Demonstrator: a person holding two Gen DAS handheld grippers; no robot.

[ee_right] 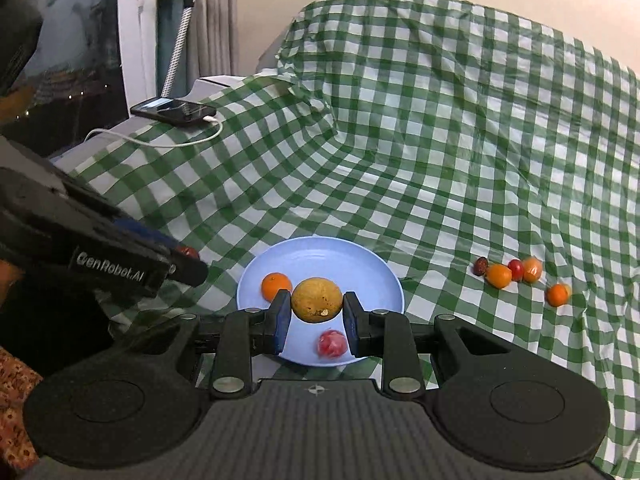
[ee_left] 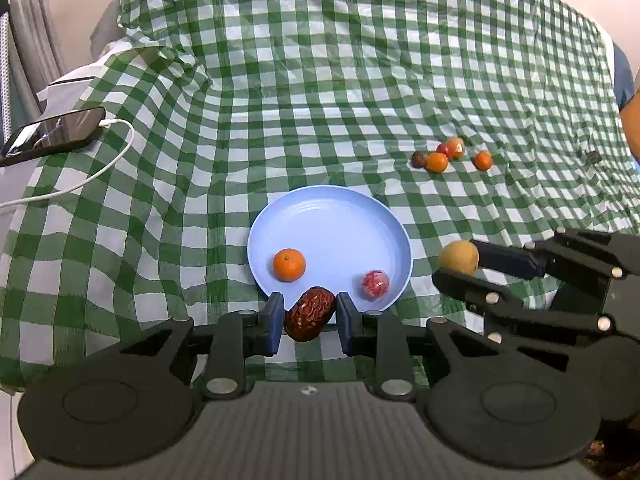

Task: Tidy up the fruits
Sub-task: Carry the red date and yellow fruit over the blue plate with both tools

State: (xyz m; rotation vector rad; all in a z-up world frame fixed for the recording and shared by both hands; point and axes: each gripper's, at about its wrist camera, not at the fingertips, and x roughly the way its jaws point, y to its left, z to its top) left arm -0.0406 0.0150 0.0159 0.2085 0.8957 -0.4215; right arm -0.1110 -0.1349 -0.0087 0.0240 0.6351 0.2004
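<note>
The left gripper (ee_left: 310,317) is clenched on a wrinkled red date (ee_left: 310,314) at the near rim of the blue plate (ee_left: 332,220). The right gripper (ee_right: 316,312) pinches a yellow-brown round fruit (ee_right: 317,299) above that plate. On the plate lie a mandarin (ee_left: 289,265) and a pink-red fruit (ee_left: 375,283). Well right of the plate sits a cluster of small fruits (ee_left: 444,154) on the checked cloth (ee_left: 360,80).

a green-checked cloth (ee_left: 320,92) is covering the surface, carrying a blue plate (ee_left: 332,216) just ahead of the left tool (ee_left: 310,316), loose fruits (ee_left: 448,154) farther right, a phone (ee_left: 56,130) far left.
</note>
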